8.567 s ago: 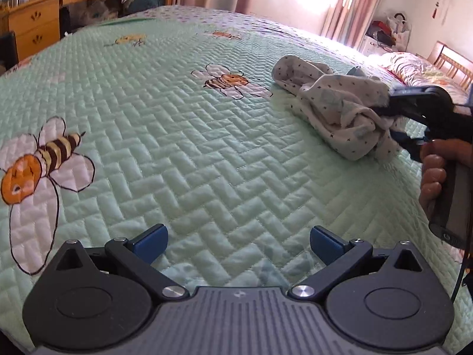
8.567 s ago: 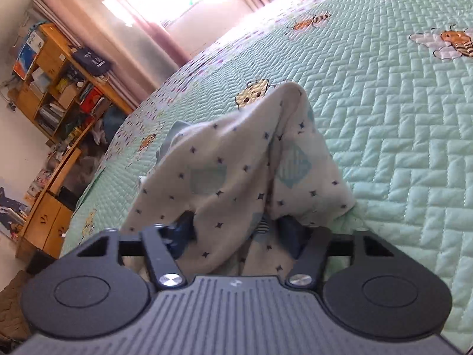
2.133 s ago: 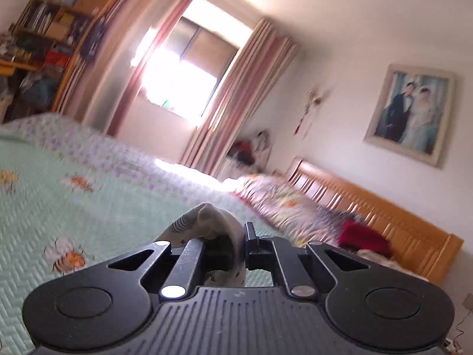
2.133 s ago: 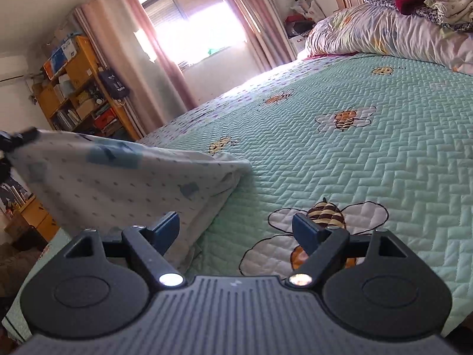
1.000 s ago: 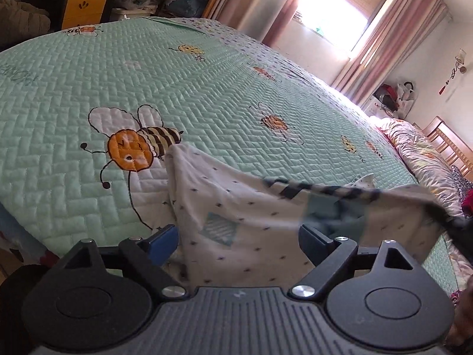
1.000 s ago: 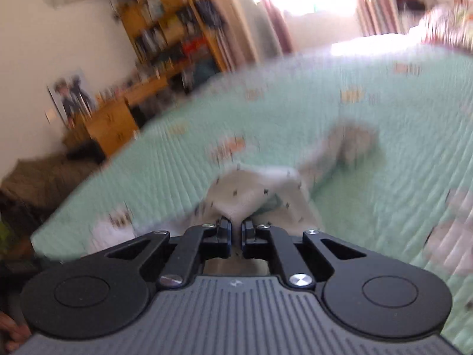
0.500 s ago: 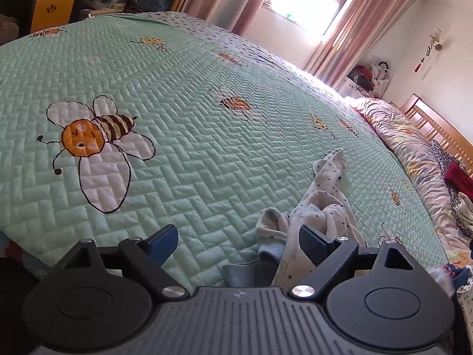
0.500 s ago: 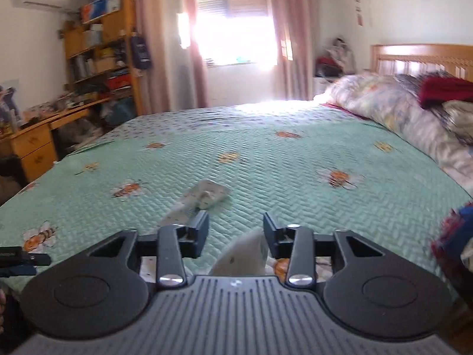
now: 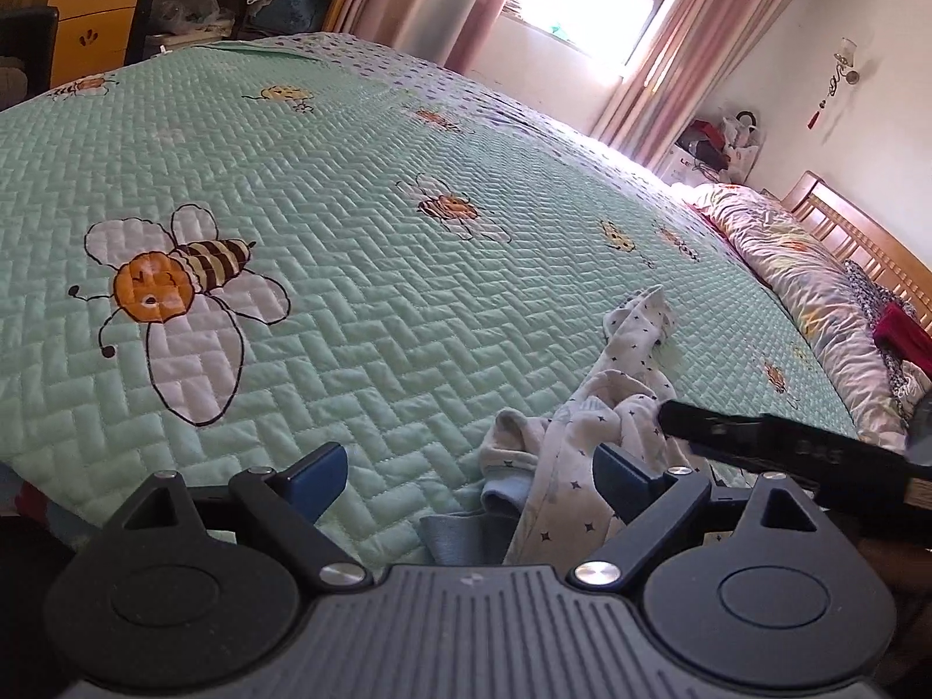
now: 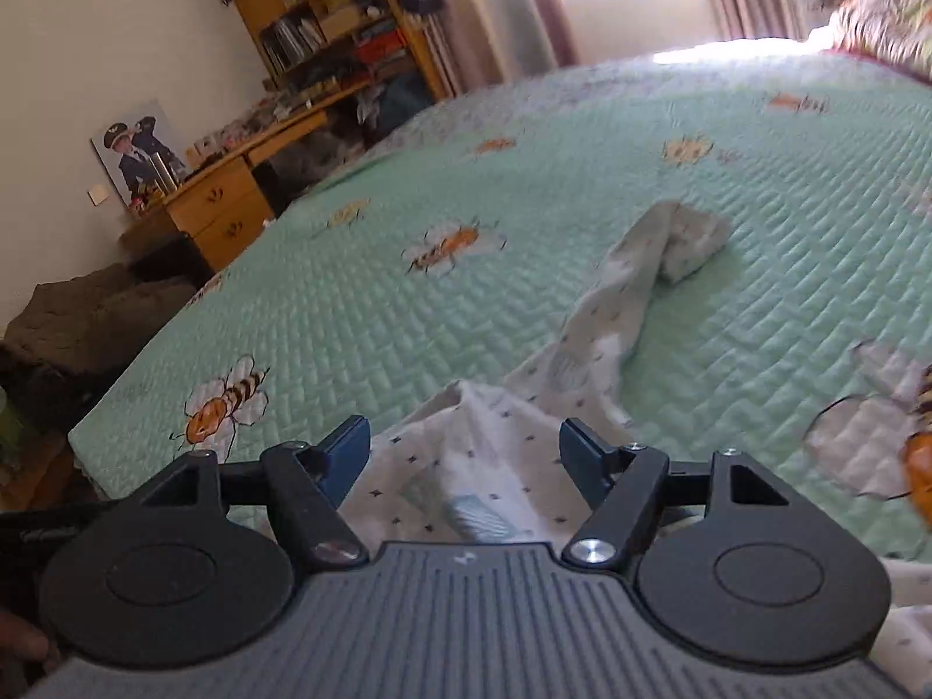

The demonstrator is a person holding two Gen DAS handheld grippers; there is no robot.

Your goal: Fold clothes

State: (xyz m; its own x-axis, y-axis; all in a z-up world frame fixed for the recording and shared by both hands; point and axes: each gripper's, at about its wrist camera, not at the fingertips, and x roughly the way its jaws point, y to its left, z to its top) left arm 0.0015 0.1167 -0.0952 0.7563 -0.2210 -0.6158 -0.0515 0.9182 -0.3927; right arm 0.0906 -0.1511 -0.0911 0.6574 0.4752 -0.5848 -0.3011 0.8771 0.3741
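Observation:
A small white garment with dark star dots [image 9: 606, 408] lies crumpled near the front edge of the green bee-print quilt [image 9: 349, 268]. One leg of it stretches away across the bed [image 10: 641, 268]. My left gripper [image 9: 466, 472] is open, its right finger next to the cloth. My right gripper [image 10: 466, 448] is open with the garment [image 10: 477, 454] bunched between and under its fingers. The right gripper's black finger also shows in the left wrist view [image 9: 757, 437], touching the garment from the right.
The bed edge is just below both grippers. Pillows and bedding [image 9: 815, 291] lie along the wooden headboard [image 9: 862, 239] at right. A wooden desk with drawers [image 10: 221, 204] and bookshelves [image 10: 349, 17] stand past the bed's far side.
The garment was held spread between the grippers a second ago; now it lies crumpled on the quilt. My right gripper has opened wider and dropped low over the cloth. My left gripper stays open.

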